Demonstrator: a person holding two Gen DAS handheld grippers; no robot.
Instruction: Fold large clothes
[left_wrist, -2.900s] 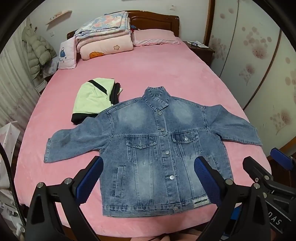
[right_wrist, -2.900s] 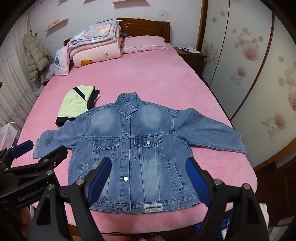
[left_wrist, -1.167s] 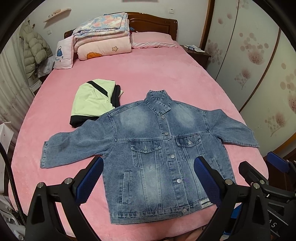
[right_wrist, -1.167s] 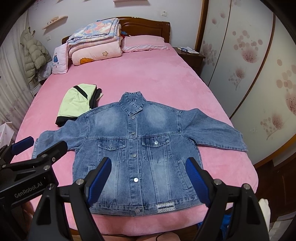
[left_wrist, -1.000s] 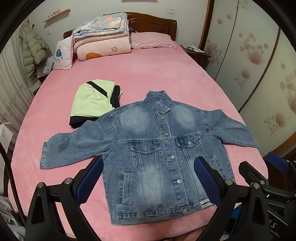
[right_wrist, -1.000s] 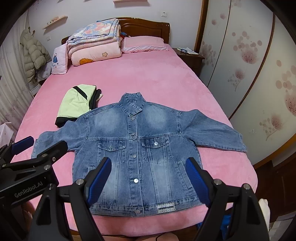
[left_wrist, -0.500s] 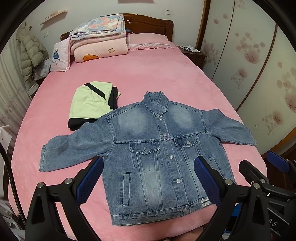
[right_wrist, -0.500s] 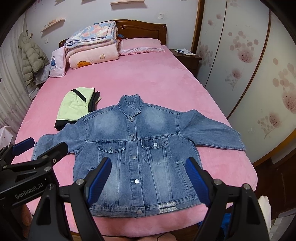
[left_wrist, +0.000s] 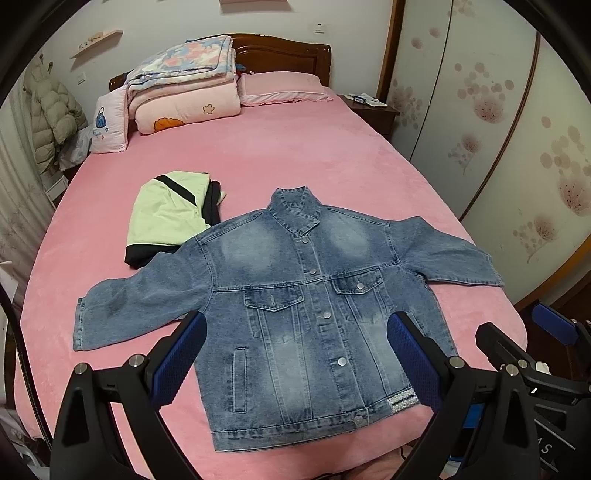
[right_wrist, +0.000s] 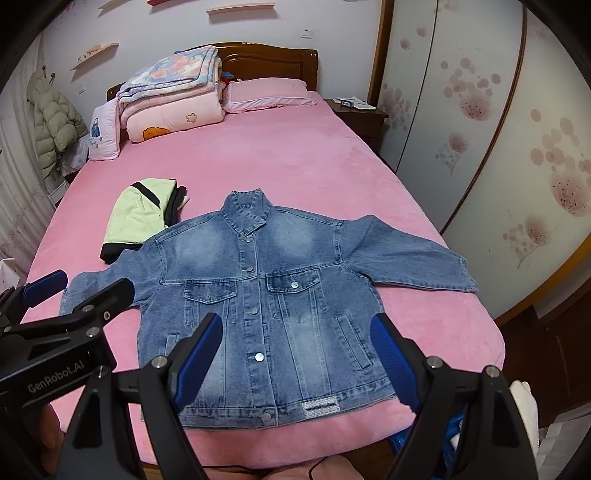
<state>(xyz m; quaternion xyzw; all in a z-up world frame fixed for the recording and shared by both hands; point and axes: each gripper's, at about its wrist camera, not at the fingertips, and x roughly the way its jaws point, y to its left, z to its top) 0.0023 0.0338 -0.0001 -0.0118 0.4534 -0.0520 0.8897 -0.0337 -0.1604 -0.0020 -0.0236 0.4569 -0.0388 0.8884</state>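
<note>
Little has changed, and only in how the cameras look at the bed. The left gripper (left_wrist: 295, 321) has tipped up slightly. In its view the headboard (left_wrist: 288, 51) sits lower than before, with more wall above it. The jacket (left_wrist: 314, 314) looked squared at first and now shows a little turned, its hem slanting down to the left and its left cuff lower in the frame. The right gripper (right_wrist: 295, 325) has tipped up too. A wall shelf (right_wrist: 240, 8) now shows whole at the top of its view, and the jacket, which had drifted right, is back near the middle.
</note>
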